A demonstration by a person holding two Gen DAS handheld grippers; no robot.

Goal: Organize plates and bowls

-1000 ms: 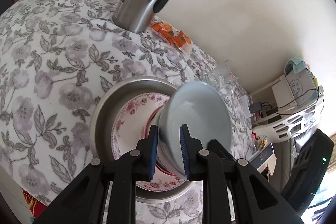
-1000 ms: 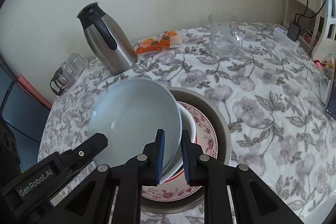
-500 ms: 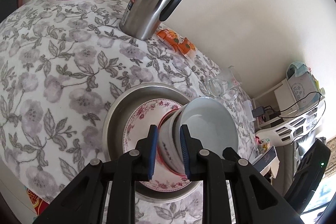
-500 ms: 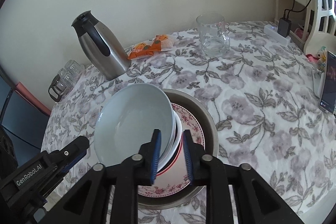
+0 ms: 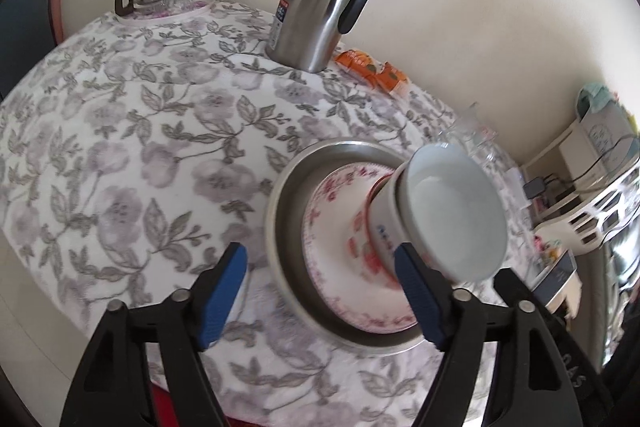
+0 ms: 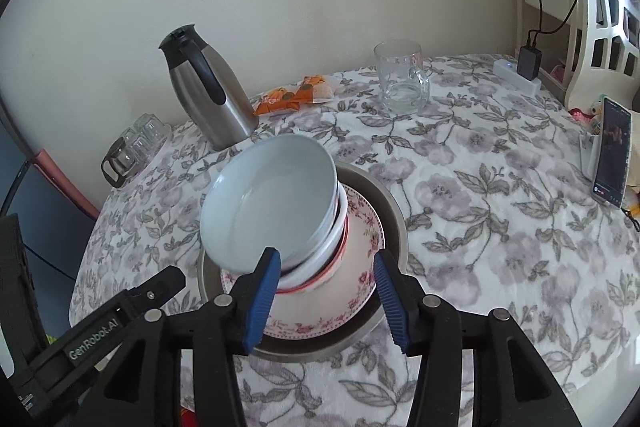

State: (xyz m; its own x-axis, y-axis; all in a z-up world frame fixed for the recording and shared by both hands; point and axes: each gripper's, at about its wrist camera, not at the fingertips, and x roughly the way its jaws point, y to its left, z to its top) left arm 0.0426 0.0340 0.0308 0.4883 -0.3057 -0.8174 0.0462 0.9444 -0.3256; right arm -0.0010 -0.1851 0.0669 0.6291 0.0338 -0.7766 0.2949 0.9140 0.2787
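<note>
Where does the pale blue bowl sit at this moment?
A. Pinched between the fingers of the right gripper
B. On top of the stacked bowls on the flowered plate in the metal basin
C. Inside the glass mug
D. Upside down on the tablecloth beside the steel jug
B: the pale blue bowl rests on the stacked bowls above the flowered plate in the metal basin, and both grippers stand open around it.

— How's the light?
— Soft, even daylight, no harsh shadows; a pale sheen on the steel jug (image 5: 320, 3).
— Sharpness?
— Motion blur smears the near cloth in the left view. Fisheye bends both, with black corners.
</note>
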